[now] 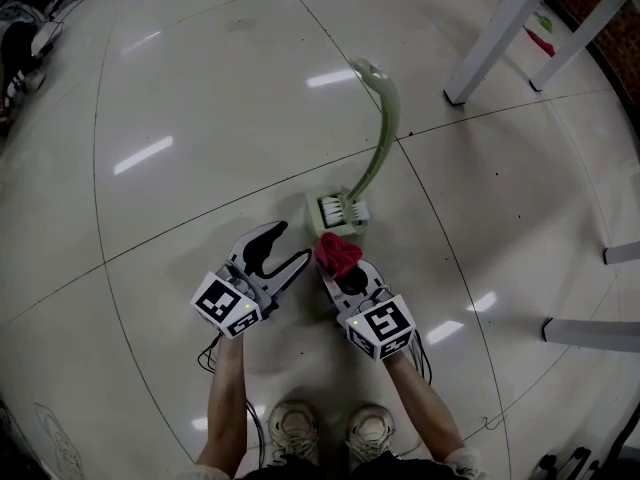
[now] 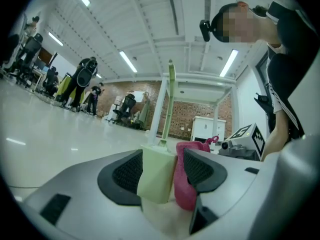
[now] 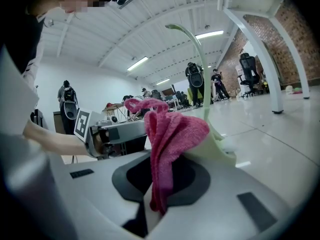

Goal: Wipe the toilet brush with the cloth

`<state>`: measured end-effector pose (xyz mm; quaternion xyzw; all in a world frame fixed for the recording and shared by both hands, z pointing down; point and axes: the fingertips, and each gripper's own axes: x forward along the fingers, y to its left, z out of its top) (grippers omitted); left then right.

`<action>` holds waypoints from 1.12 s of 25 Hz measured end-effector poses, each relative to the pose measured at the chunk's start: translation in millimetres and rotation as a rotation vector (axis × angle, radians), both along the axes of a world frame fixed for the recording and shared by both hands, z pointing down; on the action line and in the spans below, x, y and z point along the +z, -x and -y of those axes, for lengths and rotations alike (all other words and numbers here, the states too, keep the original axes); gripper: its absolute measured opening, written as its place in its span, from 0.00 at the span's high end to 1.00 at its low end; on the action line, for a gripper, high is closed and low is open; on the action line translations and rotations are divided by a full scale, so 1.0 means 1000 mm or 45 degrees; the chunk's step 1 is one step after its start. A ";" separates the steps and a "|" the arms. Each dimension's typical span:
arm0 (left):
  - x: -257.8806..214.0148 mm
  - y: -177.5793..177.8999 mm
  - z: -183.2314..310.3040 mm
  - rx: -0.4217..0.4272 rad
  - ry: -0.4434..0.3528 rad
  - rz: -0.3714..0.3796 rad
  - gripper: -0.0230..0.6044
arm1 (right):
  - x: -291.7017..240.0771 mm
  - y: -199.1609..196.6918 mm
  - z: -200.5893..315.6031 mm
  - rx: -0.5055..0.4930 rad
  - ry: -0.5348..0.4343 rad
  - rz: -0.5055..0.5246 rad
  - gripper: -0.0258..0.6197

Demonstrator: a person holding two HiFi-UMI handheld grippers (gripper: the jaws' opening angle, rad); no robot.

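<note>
A pale green toilet brush stands on the tiled floor, its curved handle (image 1: 385, 128) rising from a square green holder (image 1: 318, 226) with white bristles showing. My right gripper (image 1: 338, 268) is shut on a crumpled red cloth (image 1: 338, 252), which hangs just in front of the holder. In the right gripper view the cloth (image 3: 170, 134) is pinched between the jaws, with the handle (image 3: 200, 59) behind it. My left gripper (image 1: 285, 246) is open and points at the holder from the left. In the left gripper view the holder (image 2: 157, 174) and cloth (image 2: 184, 179) appear beyond its jaws.
White table legs (image 1: 500, 33) stand at the upper right, and more white legs (image 1: 590, 333) lie at the right edge. The person's shoes (image 1: 295, 428) are at the bottom. People and office chairs (image 2: 82, 84) are far off across the room.
</note>
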<state>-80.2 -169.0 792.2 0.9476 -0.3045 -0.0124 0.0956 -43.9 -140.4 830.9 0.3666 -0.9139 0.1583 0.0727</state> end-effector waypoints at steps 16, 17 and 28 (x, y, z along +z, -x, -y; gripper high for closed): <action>0.029 -0.040 0.041 0.274 0.015 0.172 0.32 | 0.000 -0.049 0.017 0.188 0.051 0.015 0.91; 0.029 -0.040 0.042 0.280 0.026 0.154 0.32 | 0.000 -0.048 0.019 0.185 0.051 0.011 0.91; 0.029 -0.045 0.038 0.320 0.038 0.107 0.33 | 0.003 -0.054 0.026 0.195 0.062 -0.025 0.91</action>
